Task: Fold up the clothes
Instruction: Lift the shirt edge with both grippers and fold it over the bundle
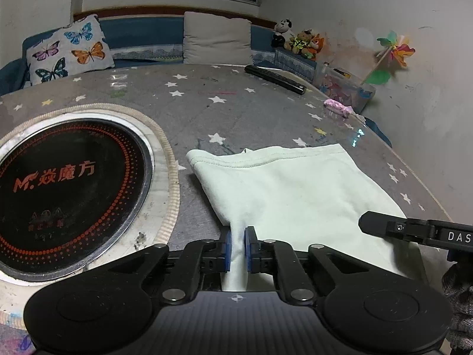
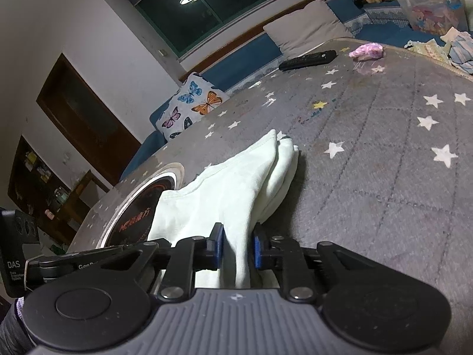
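Cloth (image 1: 289, 183) hides what both jaws pinch.

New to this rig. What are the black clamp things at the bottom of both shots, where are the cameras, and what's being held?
No robot here: a person carries a two-finger gripper in each hand, each with a fisheye camera looking along its fingers. One picture comes from the left gripper, the other from the right gripper. Both are shut on the near edge of a pale green garment, partly folded on a grey star-print table cover. Also there: a round black cooktop set into the table, a black remote, a small pink thing.
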A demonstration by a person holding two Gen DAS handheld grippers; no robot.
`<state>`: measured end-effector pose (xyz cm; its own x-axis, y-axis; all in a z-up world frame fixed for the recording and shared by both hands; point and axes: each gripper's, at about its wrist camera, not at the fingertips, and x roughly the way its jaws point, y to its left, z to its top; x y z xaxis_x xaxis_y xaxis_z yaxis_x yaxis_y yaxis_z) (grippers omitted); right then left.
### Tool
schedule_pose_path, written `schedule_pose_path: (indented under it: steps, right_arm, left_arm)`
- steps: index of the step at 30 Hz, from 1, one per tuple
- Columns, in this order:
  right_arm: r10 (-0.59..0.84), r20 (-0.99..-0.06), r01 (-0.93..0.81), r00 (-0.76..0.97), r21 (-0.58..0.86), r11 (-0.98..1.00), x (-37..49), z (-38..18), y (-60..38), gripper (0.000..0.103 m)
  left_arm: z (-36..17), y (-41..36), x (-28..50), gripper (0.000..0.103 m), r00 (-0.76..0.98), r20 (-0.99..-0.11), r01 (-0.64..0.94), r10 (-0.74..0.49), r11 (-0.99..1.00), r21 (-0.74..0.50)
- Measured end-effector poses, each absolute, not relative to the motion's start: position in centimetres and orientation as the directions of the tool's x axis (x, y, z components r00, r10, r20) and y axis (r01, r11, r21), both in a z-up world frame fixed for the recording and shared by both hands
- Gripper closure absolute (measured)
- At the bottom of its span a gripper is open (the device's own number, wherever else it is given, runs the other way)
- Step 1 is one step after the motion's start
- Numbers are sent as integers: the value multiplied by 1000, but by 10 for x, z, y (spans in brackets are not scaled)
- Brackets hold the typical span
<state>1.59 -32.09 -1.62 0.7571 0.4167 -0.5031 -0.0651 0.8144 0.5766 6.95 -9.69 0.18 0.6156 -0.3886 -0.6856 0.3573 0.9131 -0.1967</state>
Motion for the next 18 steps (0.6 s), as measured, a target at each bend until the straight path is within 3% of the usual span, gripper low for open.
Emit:
schedule_pose_path:
  steps: [18]
  right_arm:
    - [372,-443,-100,816,525,845,-1,22,-326,86]
  left_arm:
    - [37,-115,63,95,660,-621,407,-423,896,-177]
